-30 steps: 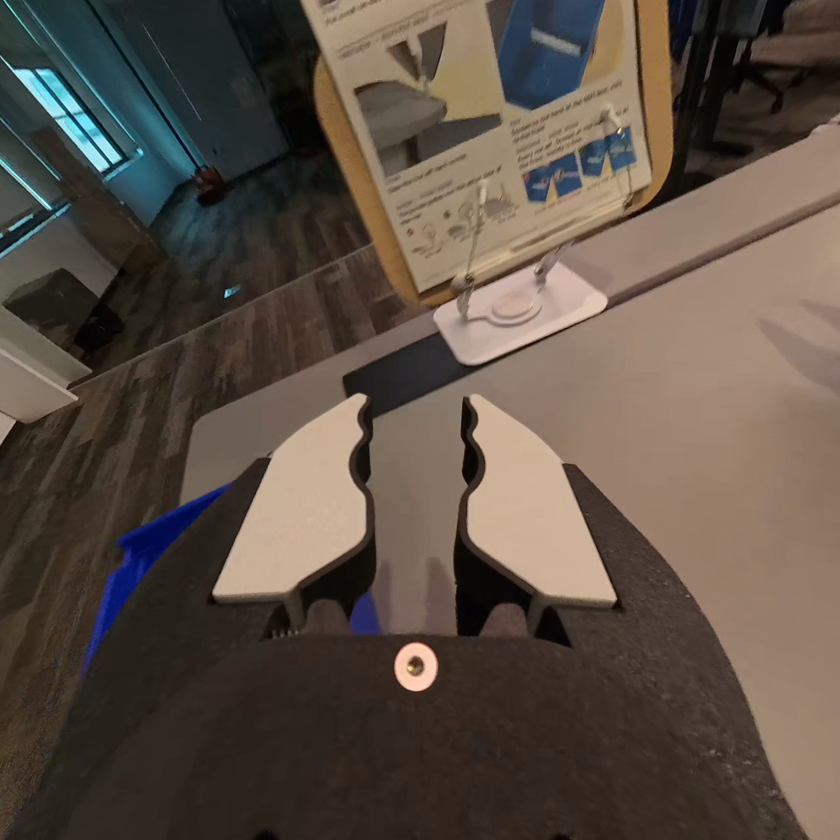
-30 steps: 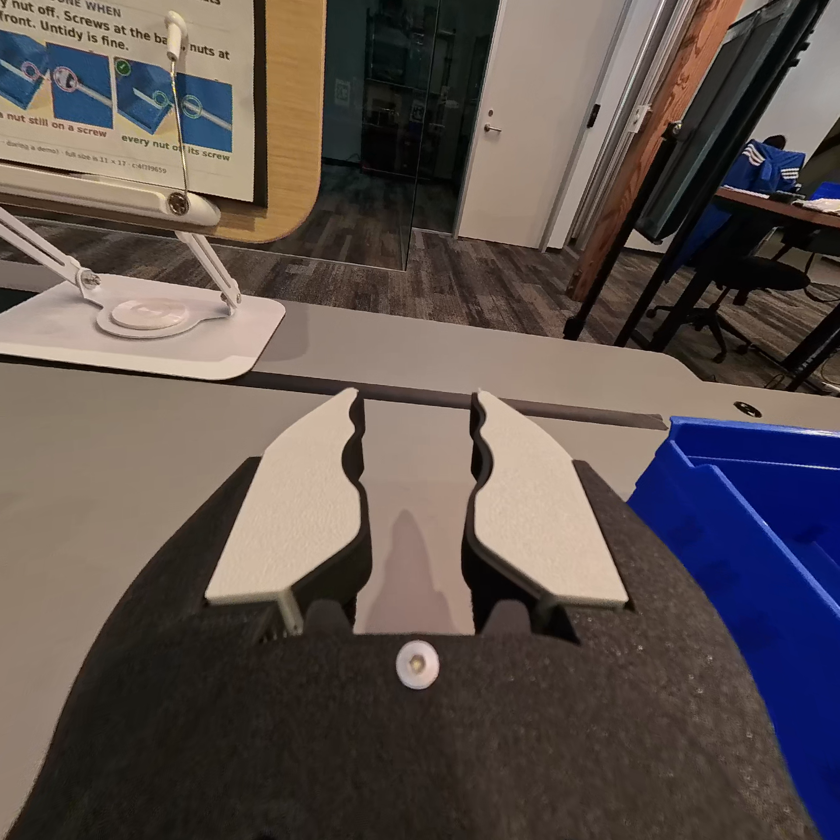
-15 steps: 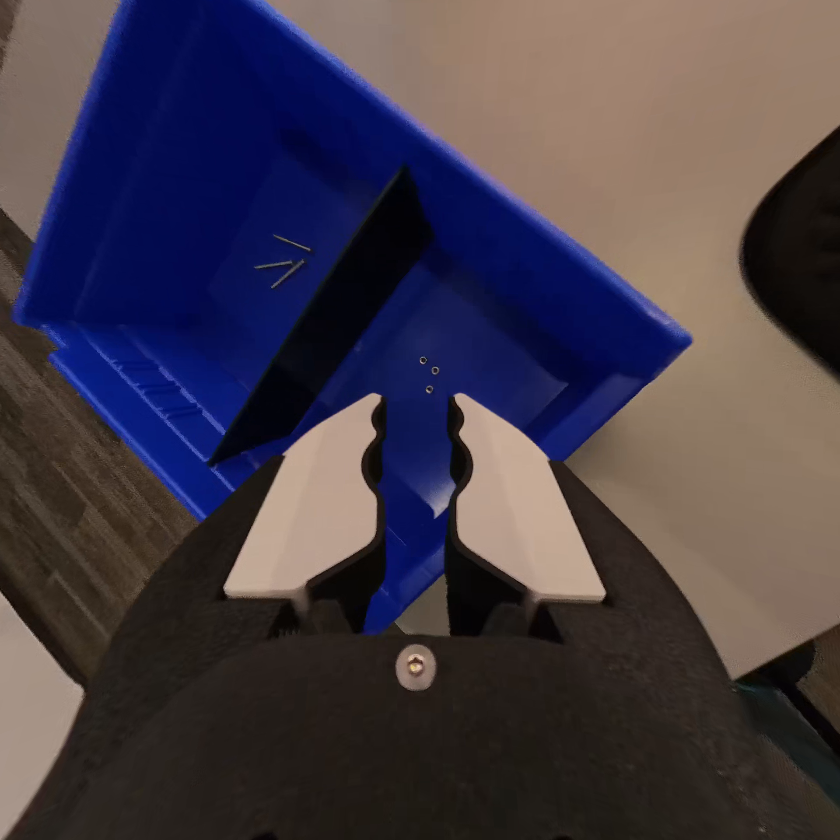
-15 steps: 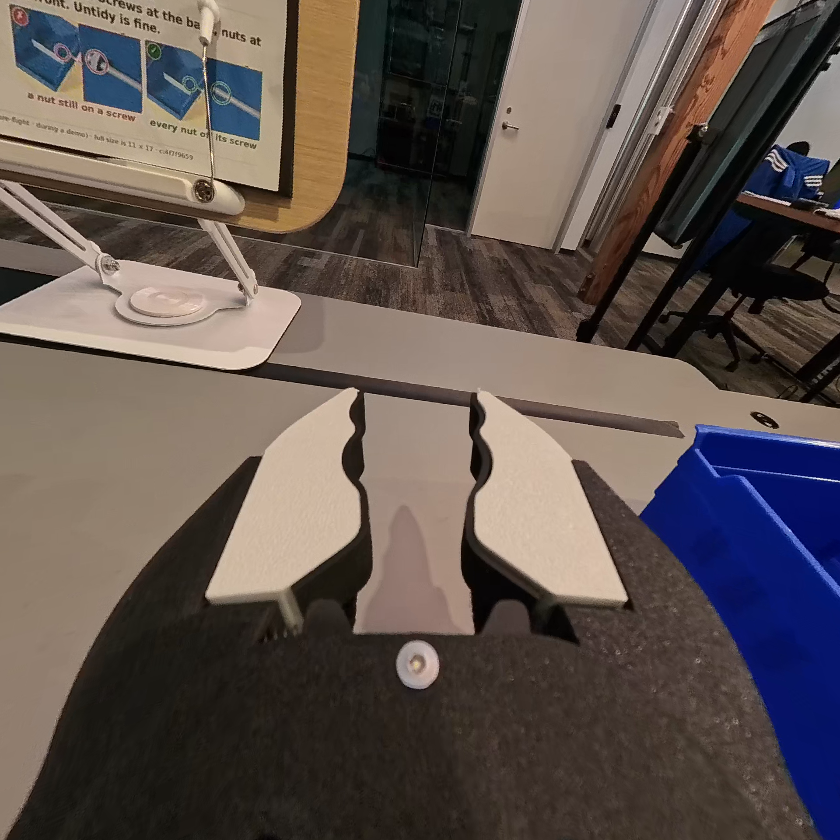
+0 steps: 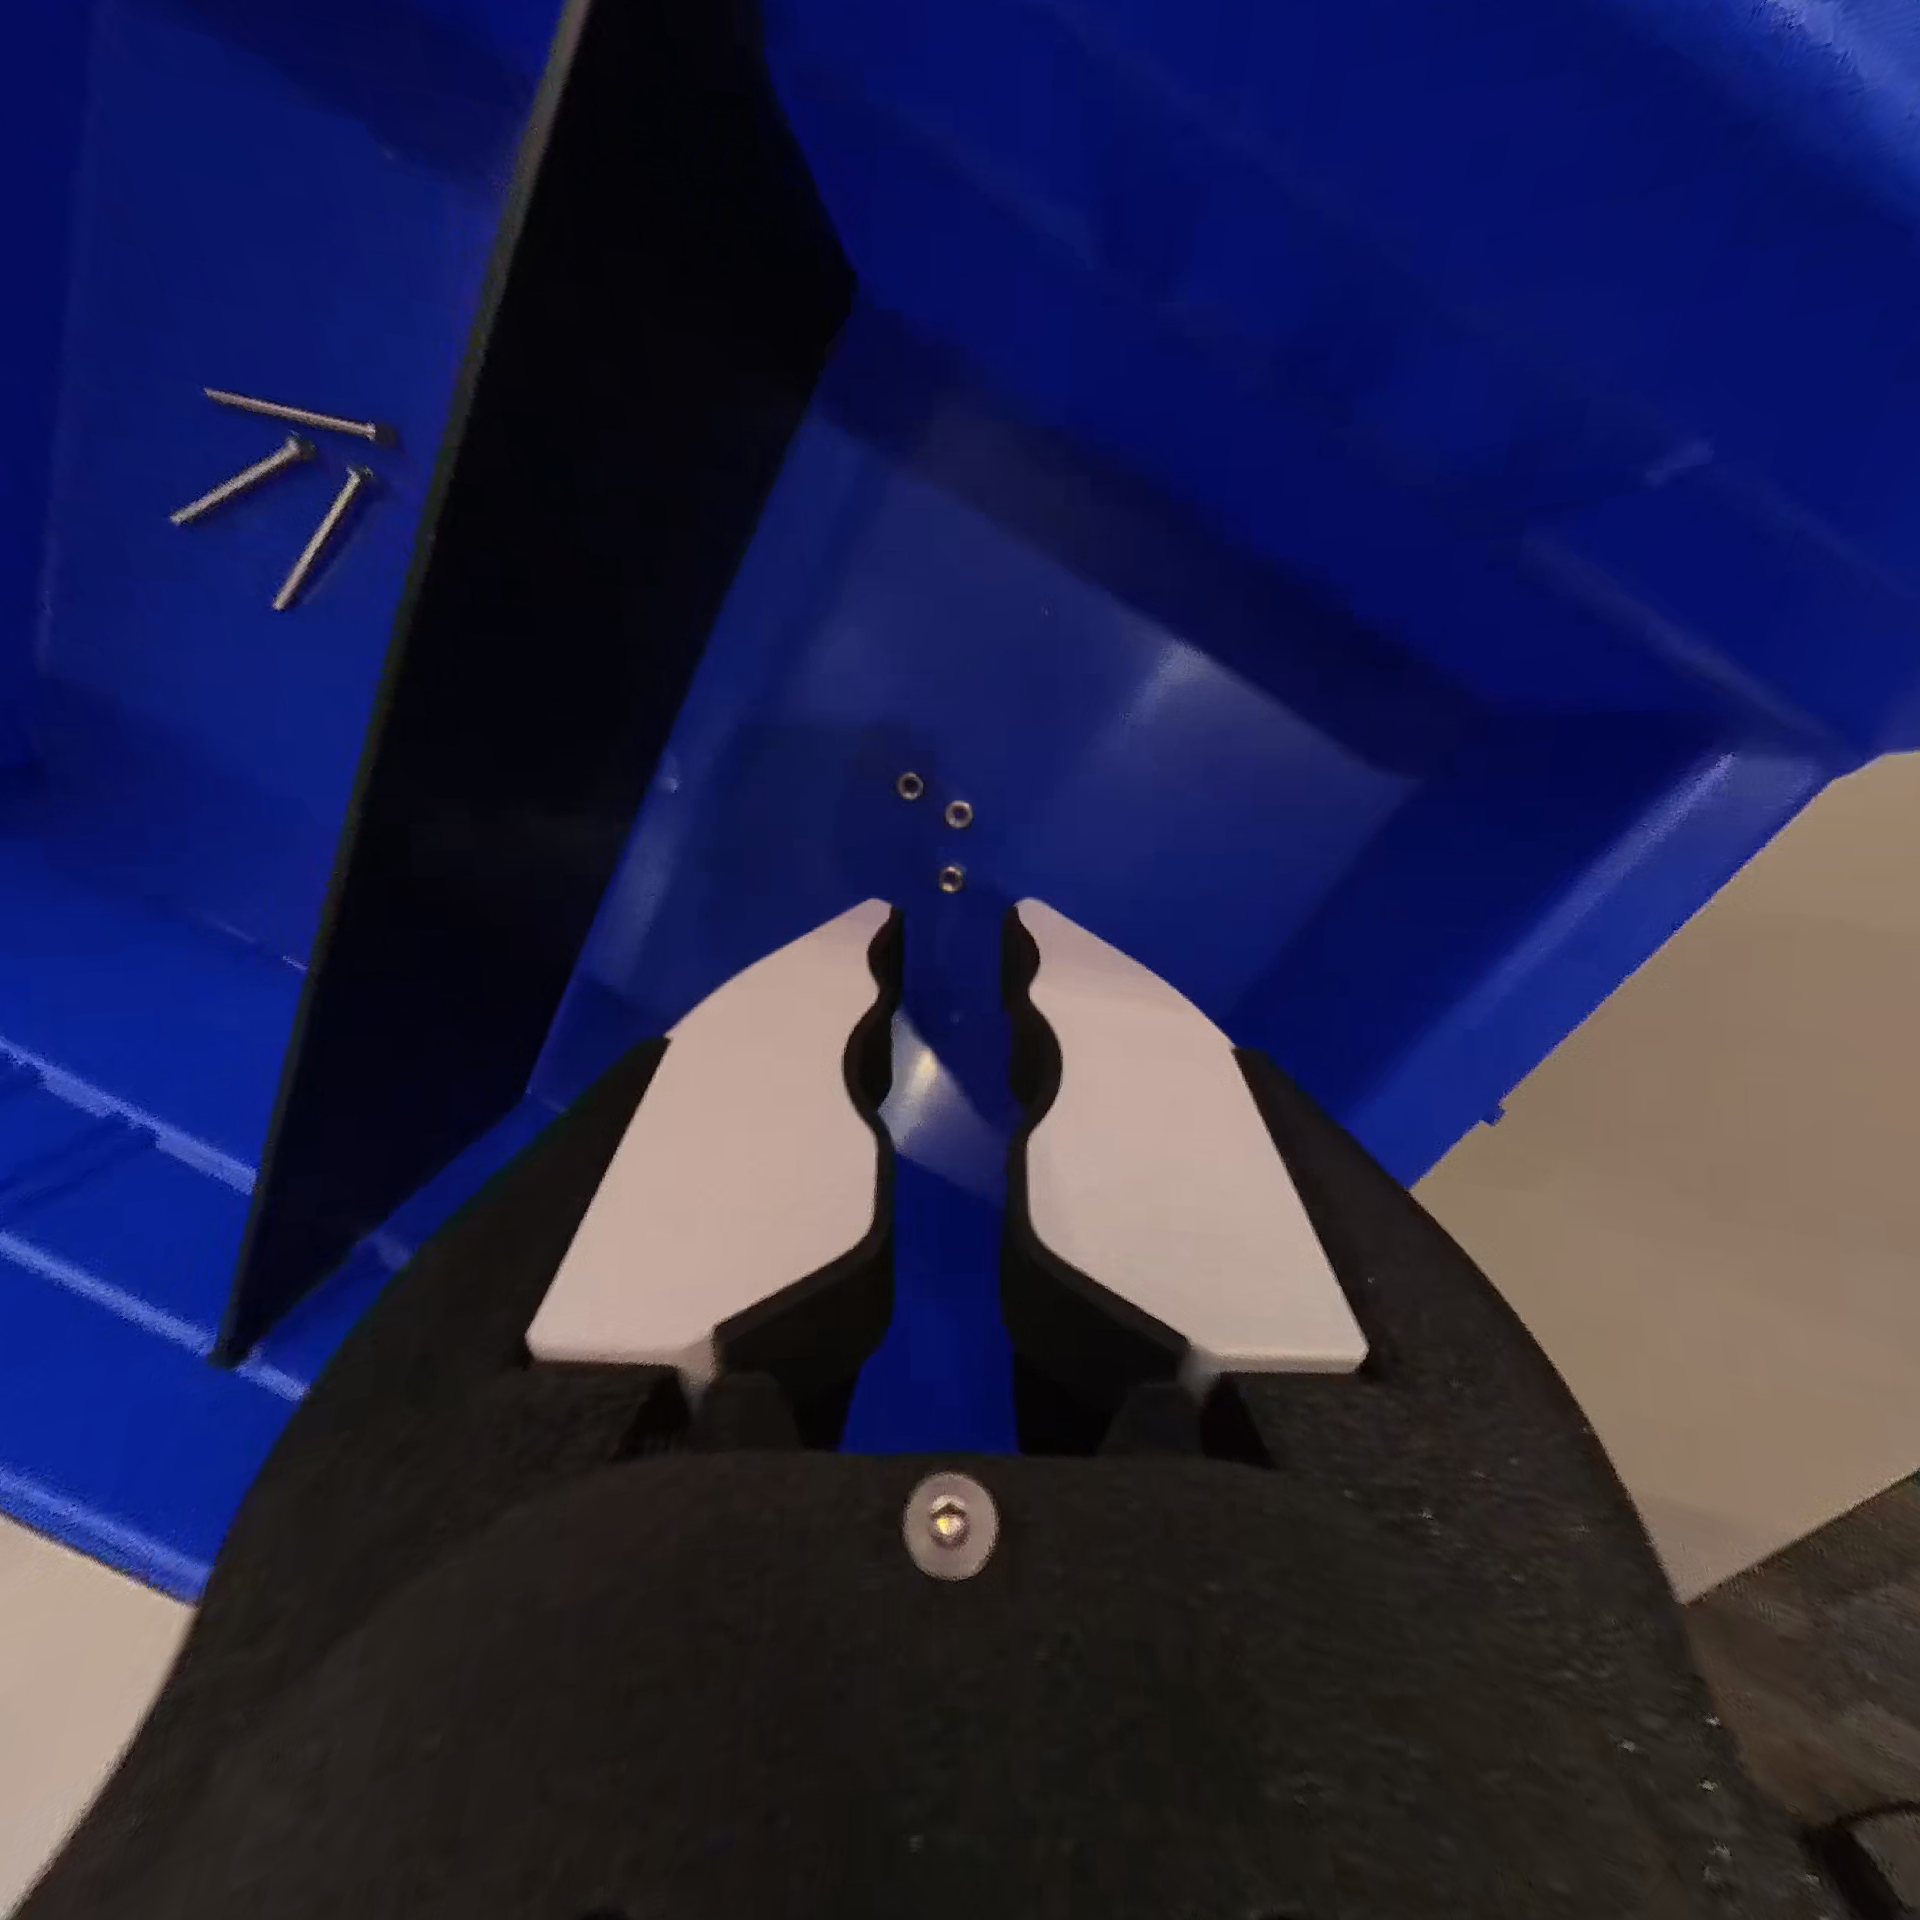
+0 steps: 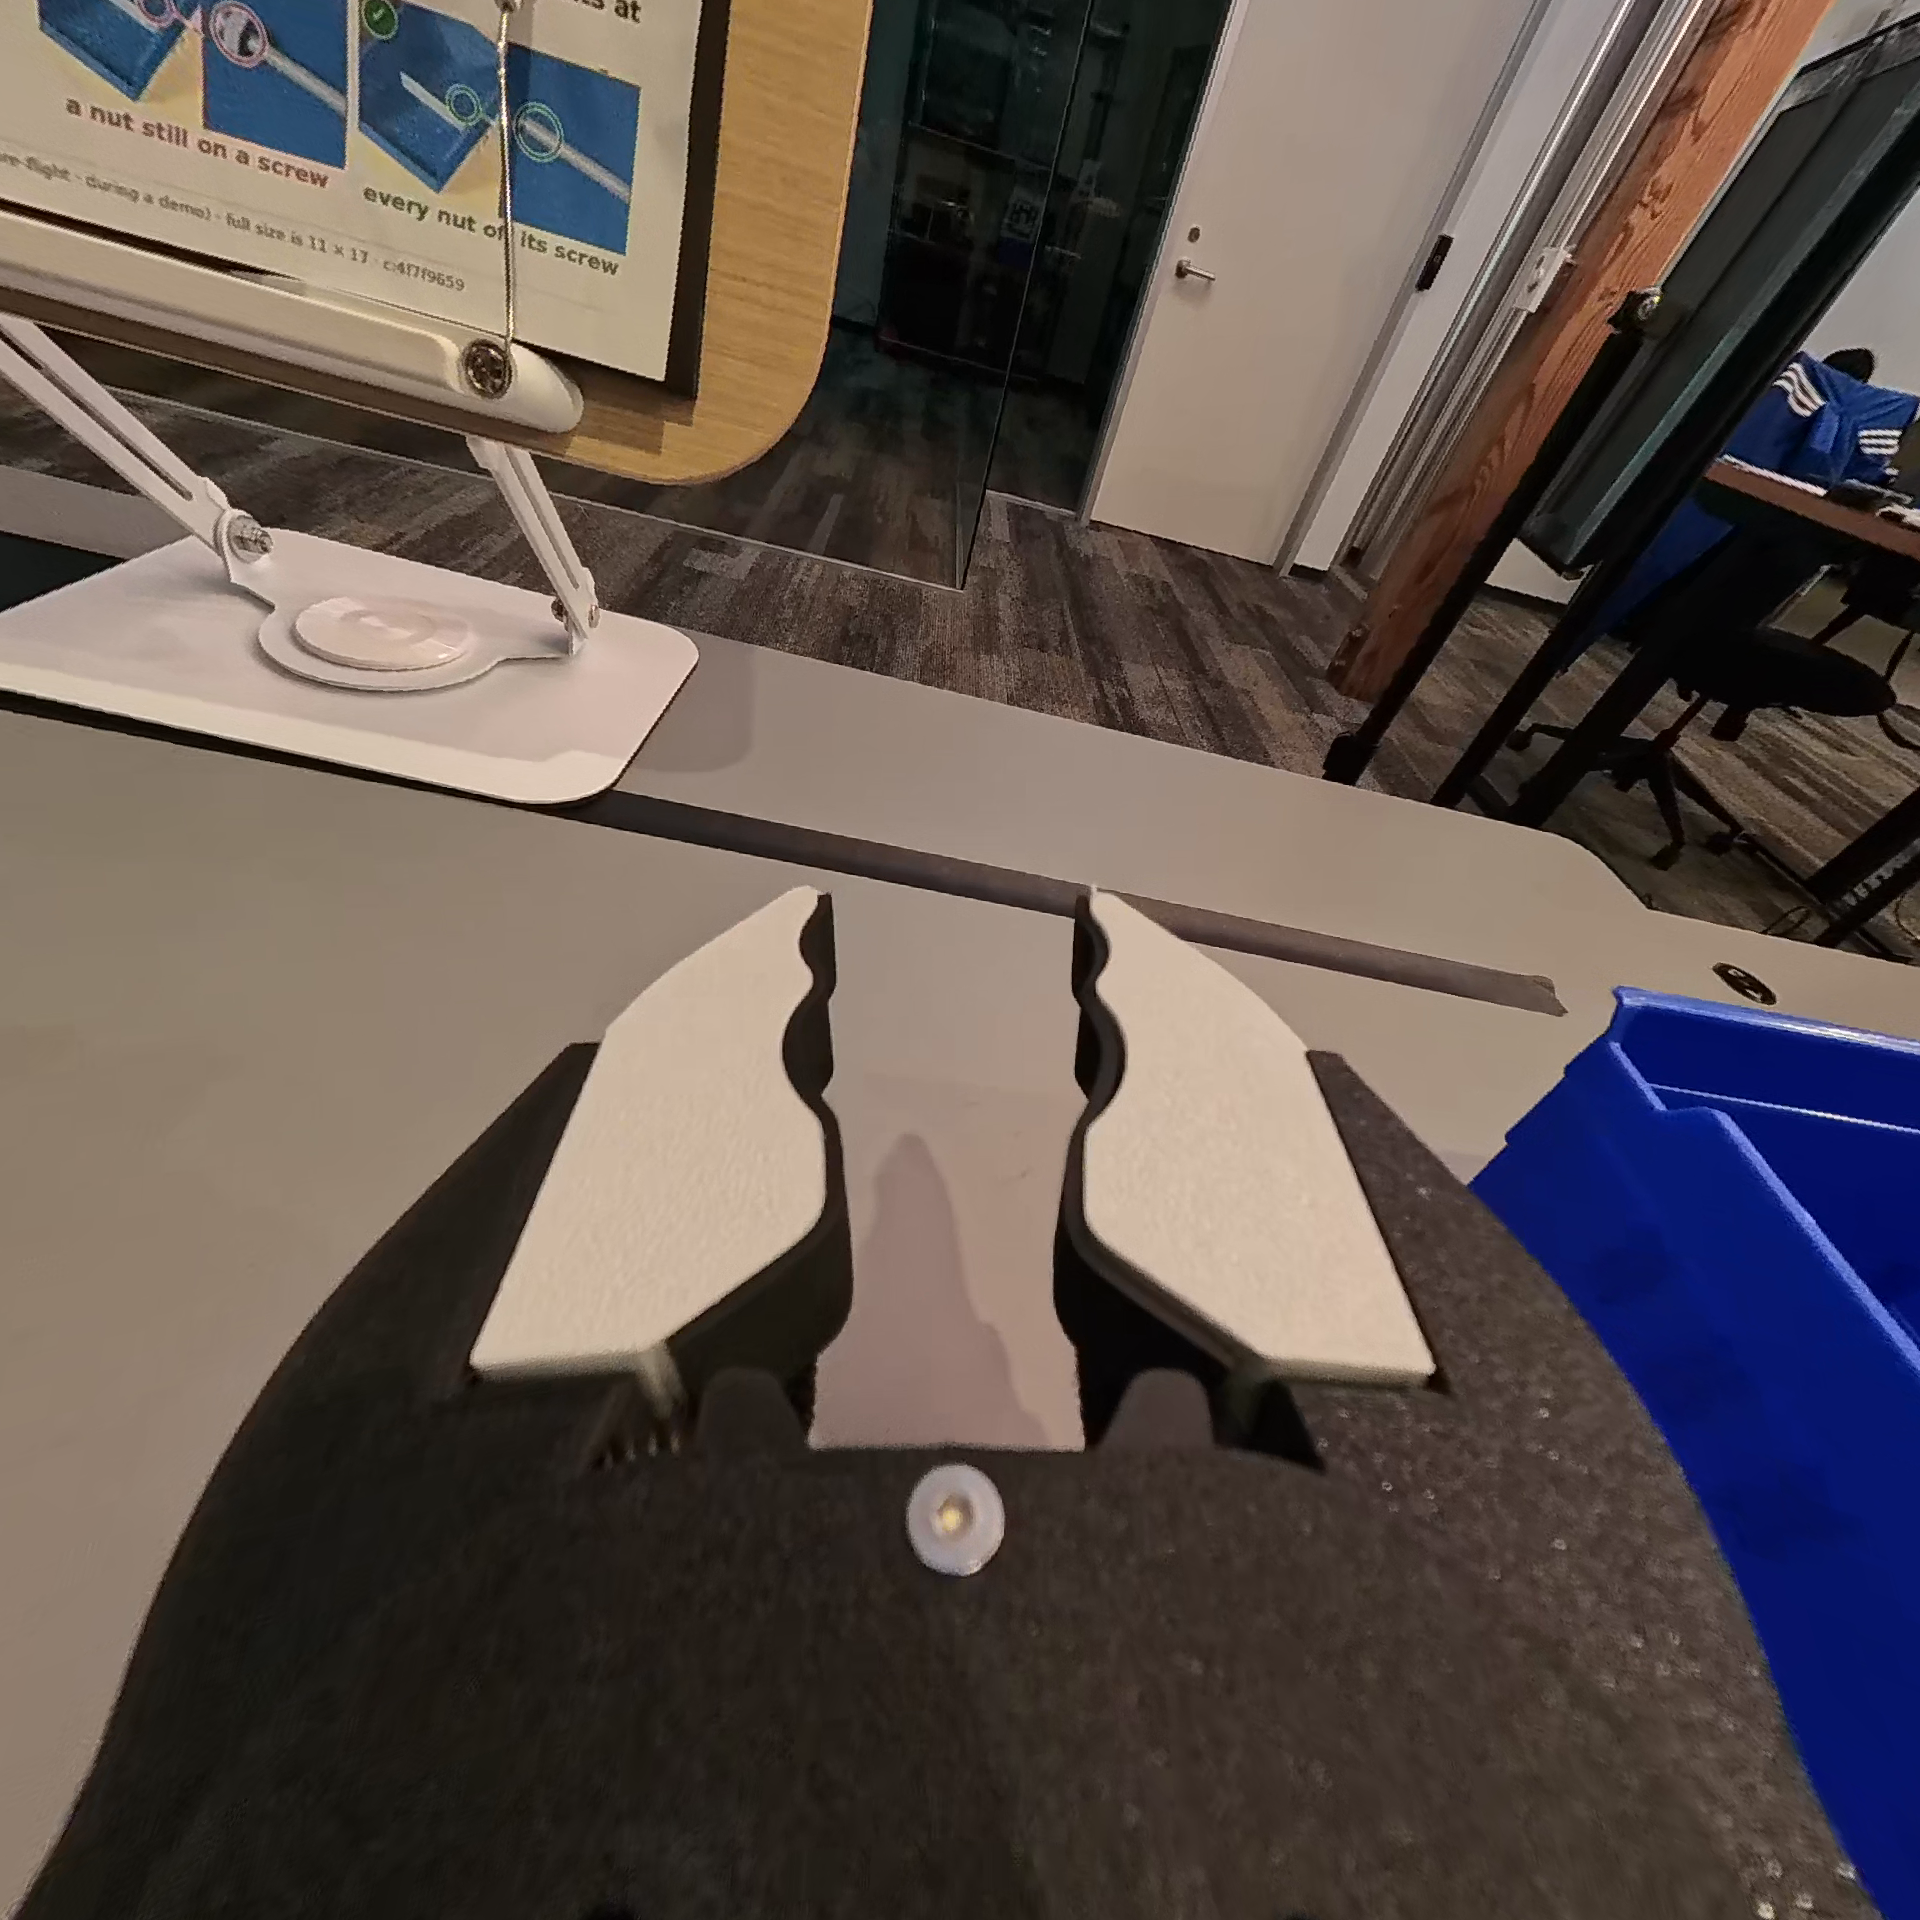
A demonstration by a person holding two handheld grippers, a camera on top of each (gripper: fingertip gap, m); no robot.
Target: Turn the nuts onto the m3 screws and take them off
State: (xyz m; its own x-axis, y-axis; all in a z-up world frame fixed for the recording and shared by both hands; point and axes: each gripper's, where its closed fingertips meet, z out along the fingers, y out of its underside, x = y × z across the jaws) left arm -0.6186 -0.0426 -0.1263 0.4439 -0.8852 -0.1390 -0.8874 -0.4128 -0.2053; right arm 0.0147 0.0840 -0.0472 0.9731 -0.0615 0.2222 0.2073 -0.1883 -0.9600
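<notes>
Left wrist view: the left gripper (image 5: 951, 914), jaws slightly apart and holding nothing, hangs over 3 small silver nuts (image 5: 940, 826) in the blue bin (image 5: 1299, 364), beside its black divider (image 5: 582, 623); 3 screws (image 5: 286, 478) lie beyond. The right gripper (image 6: 951, 909) gapes over the grey table (image 6: 312, 935).

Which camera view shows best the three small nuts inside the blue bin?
The left wrist view: it looks down into the blue bin, and the three nuts lie just beyond the open fingers. The right wrist view shows only the bin's outer corner, no nuts.
</notes>
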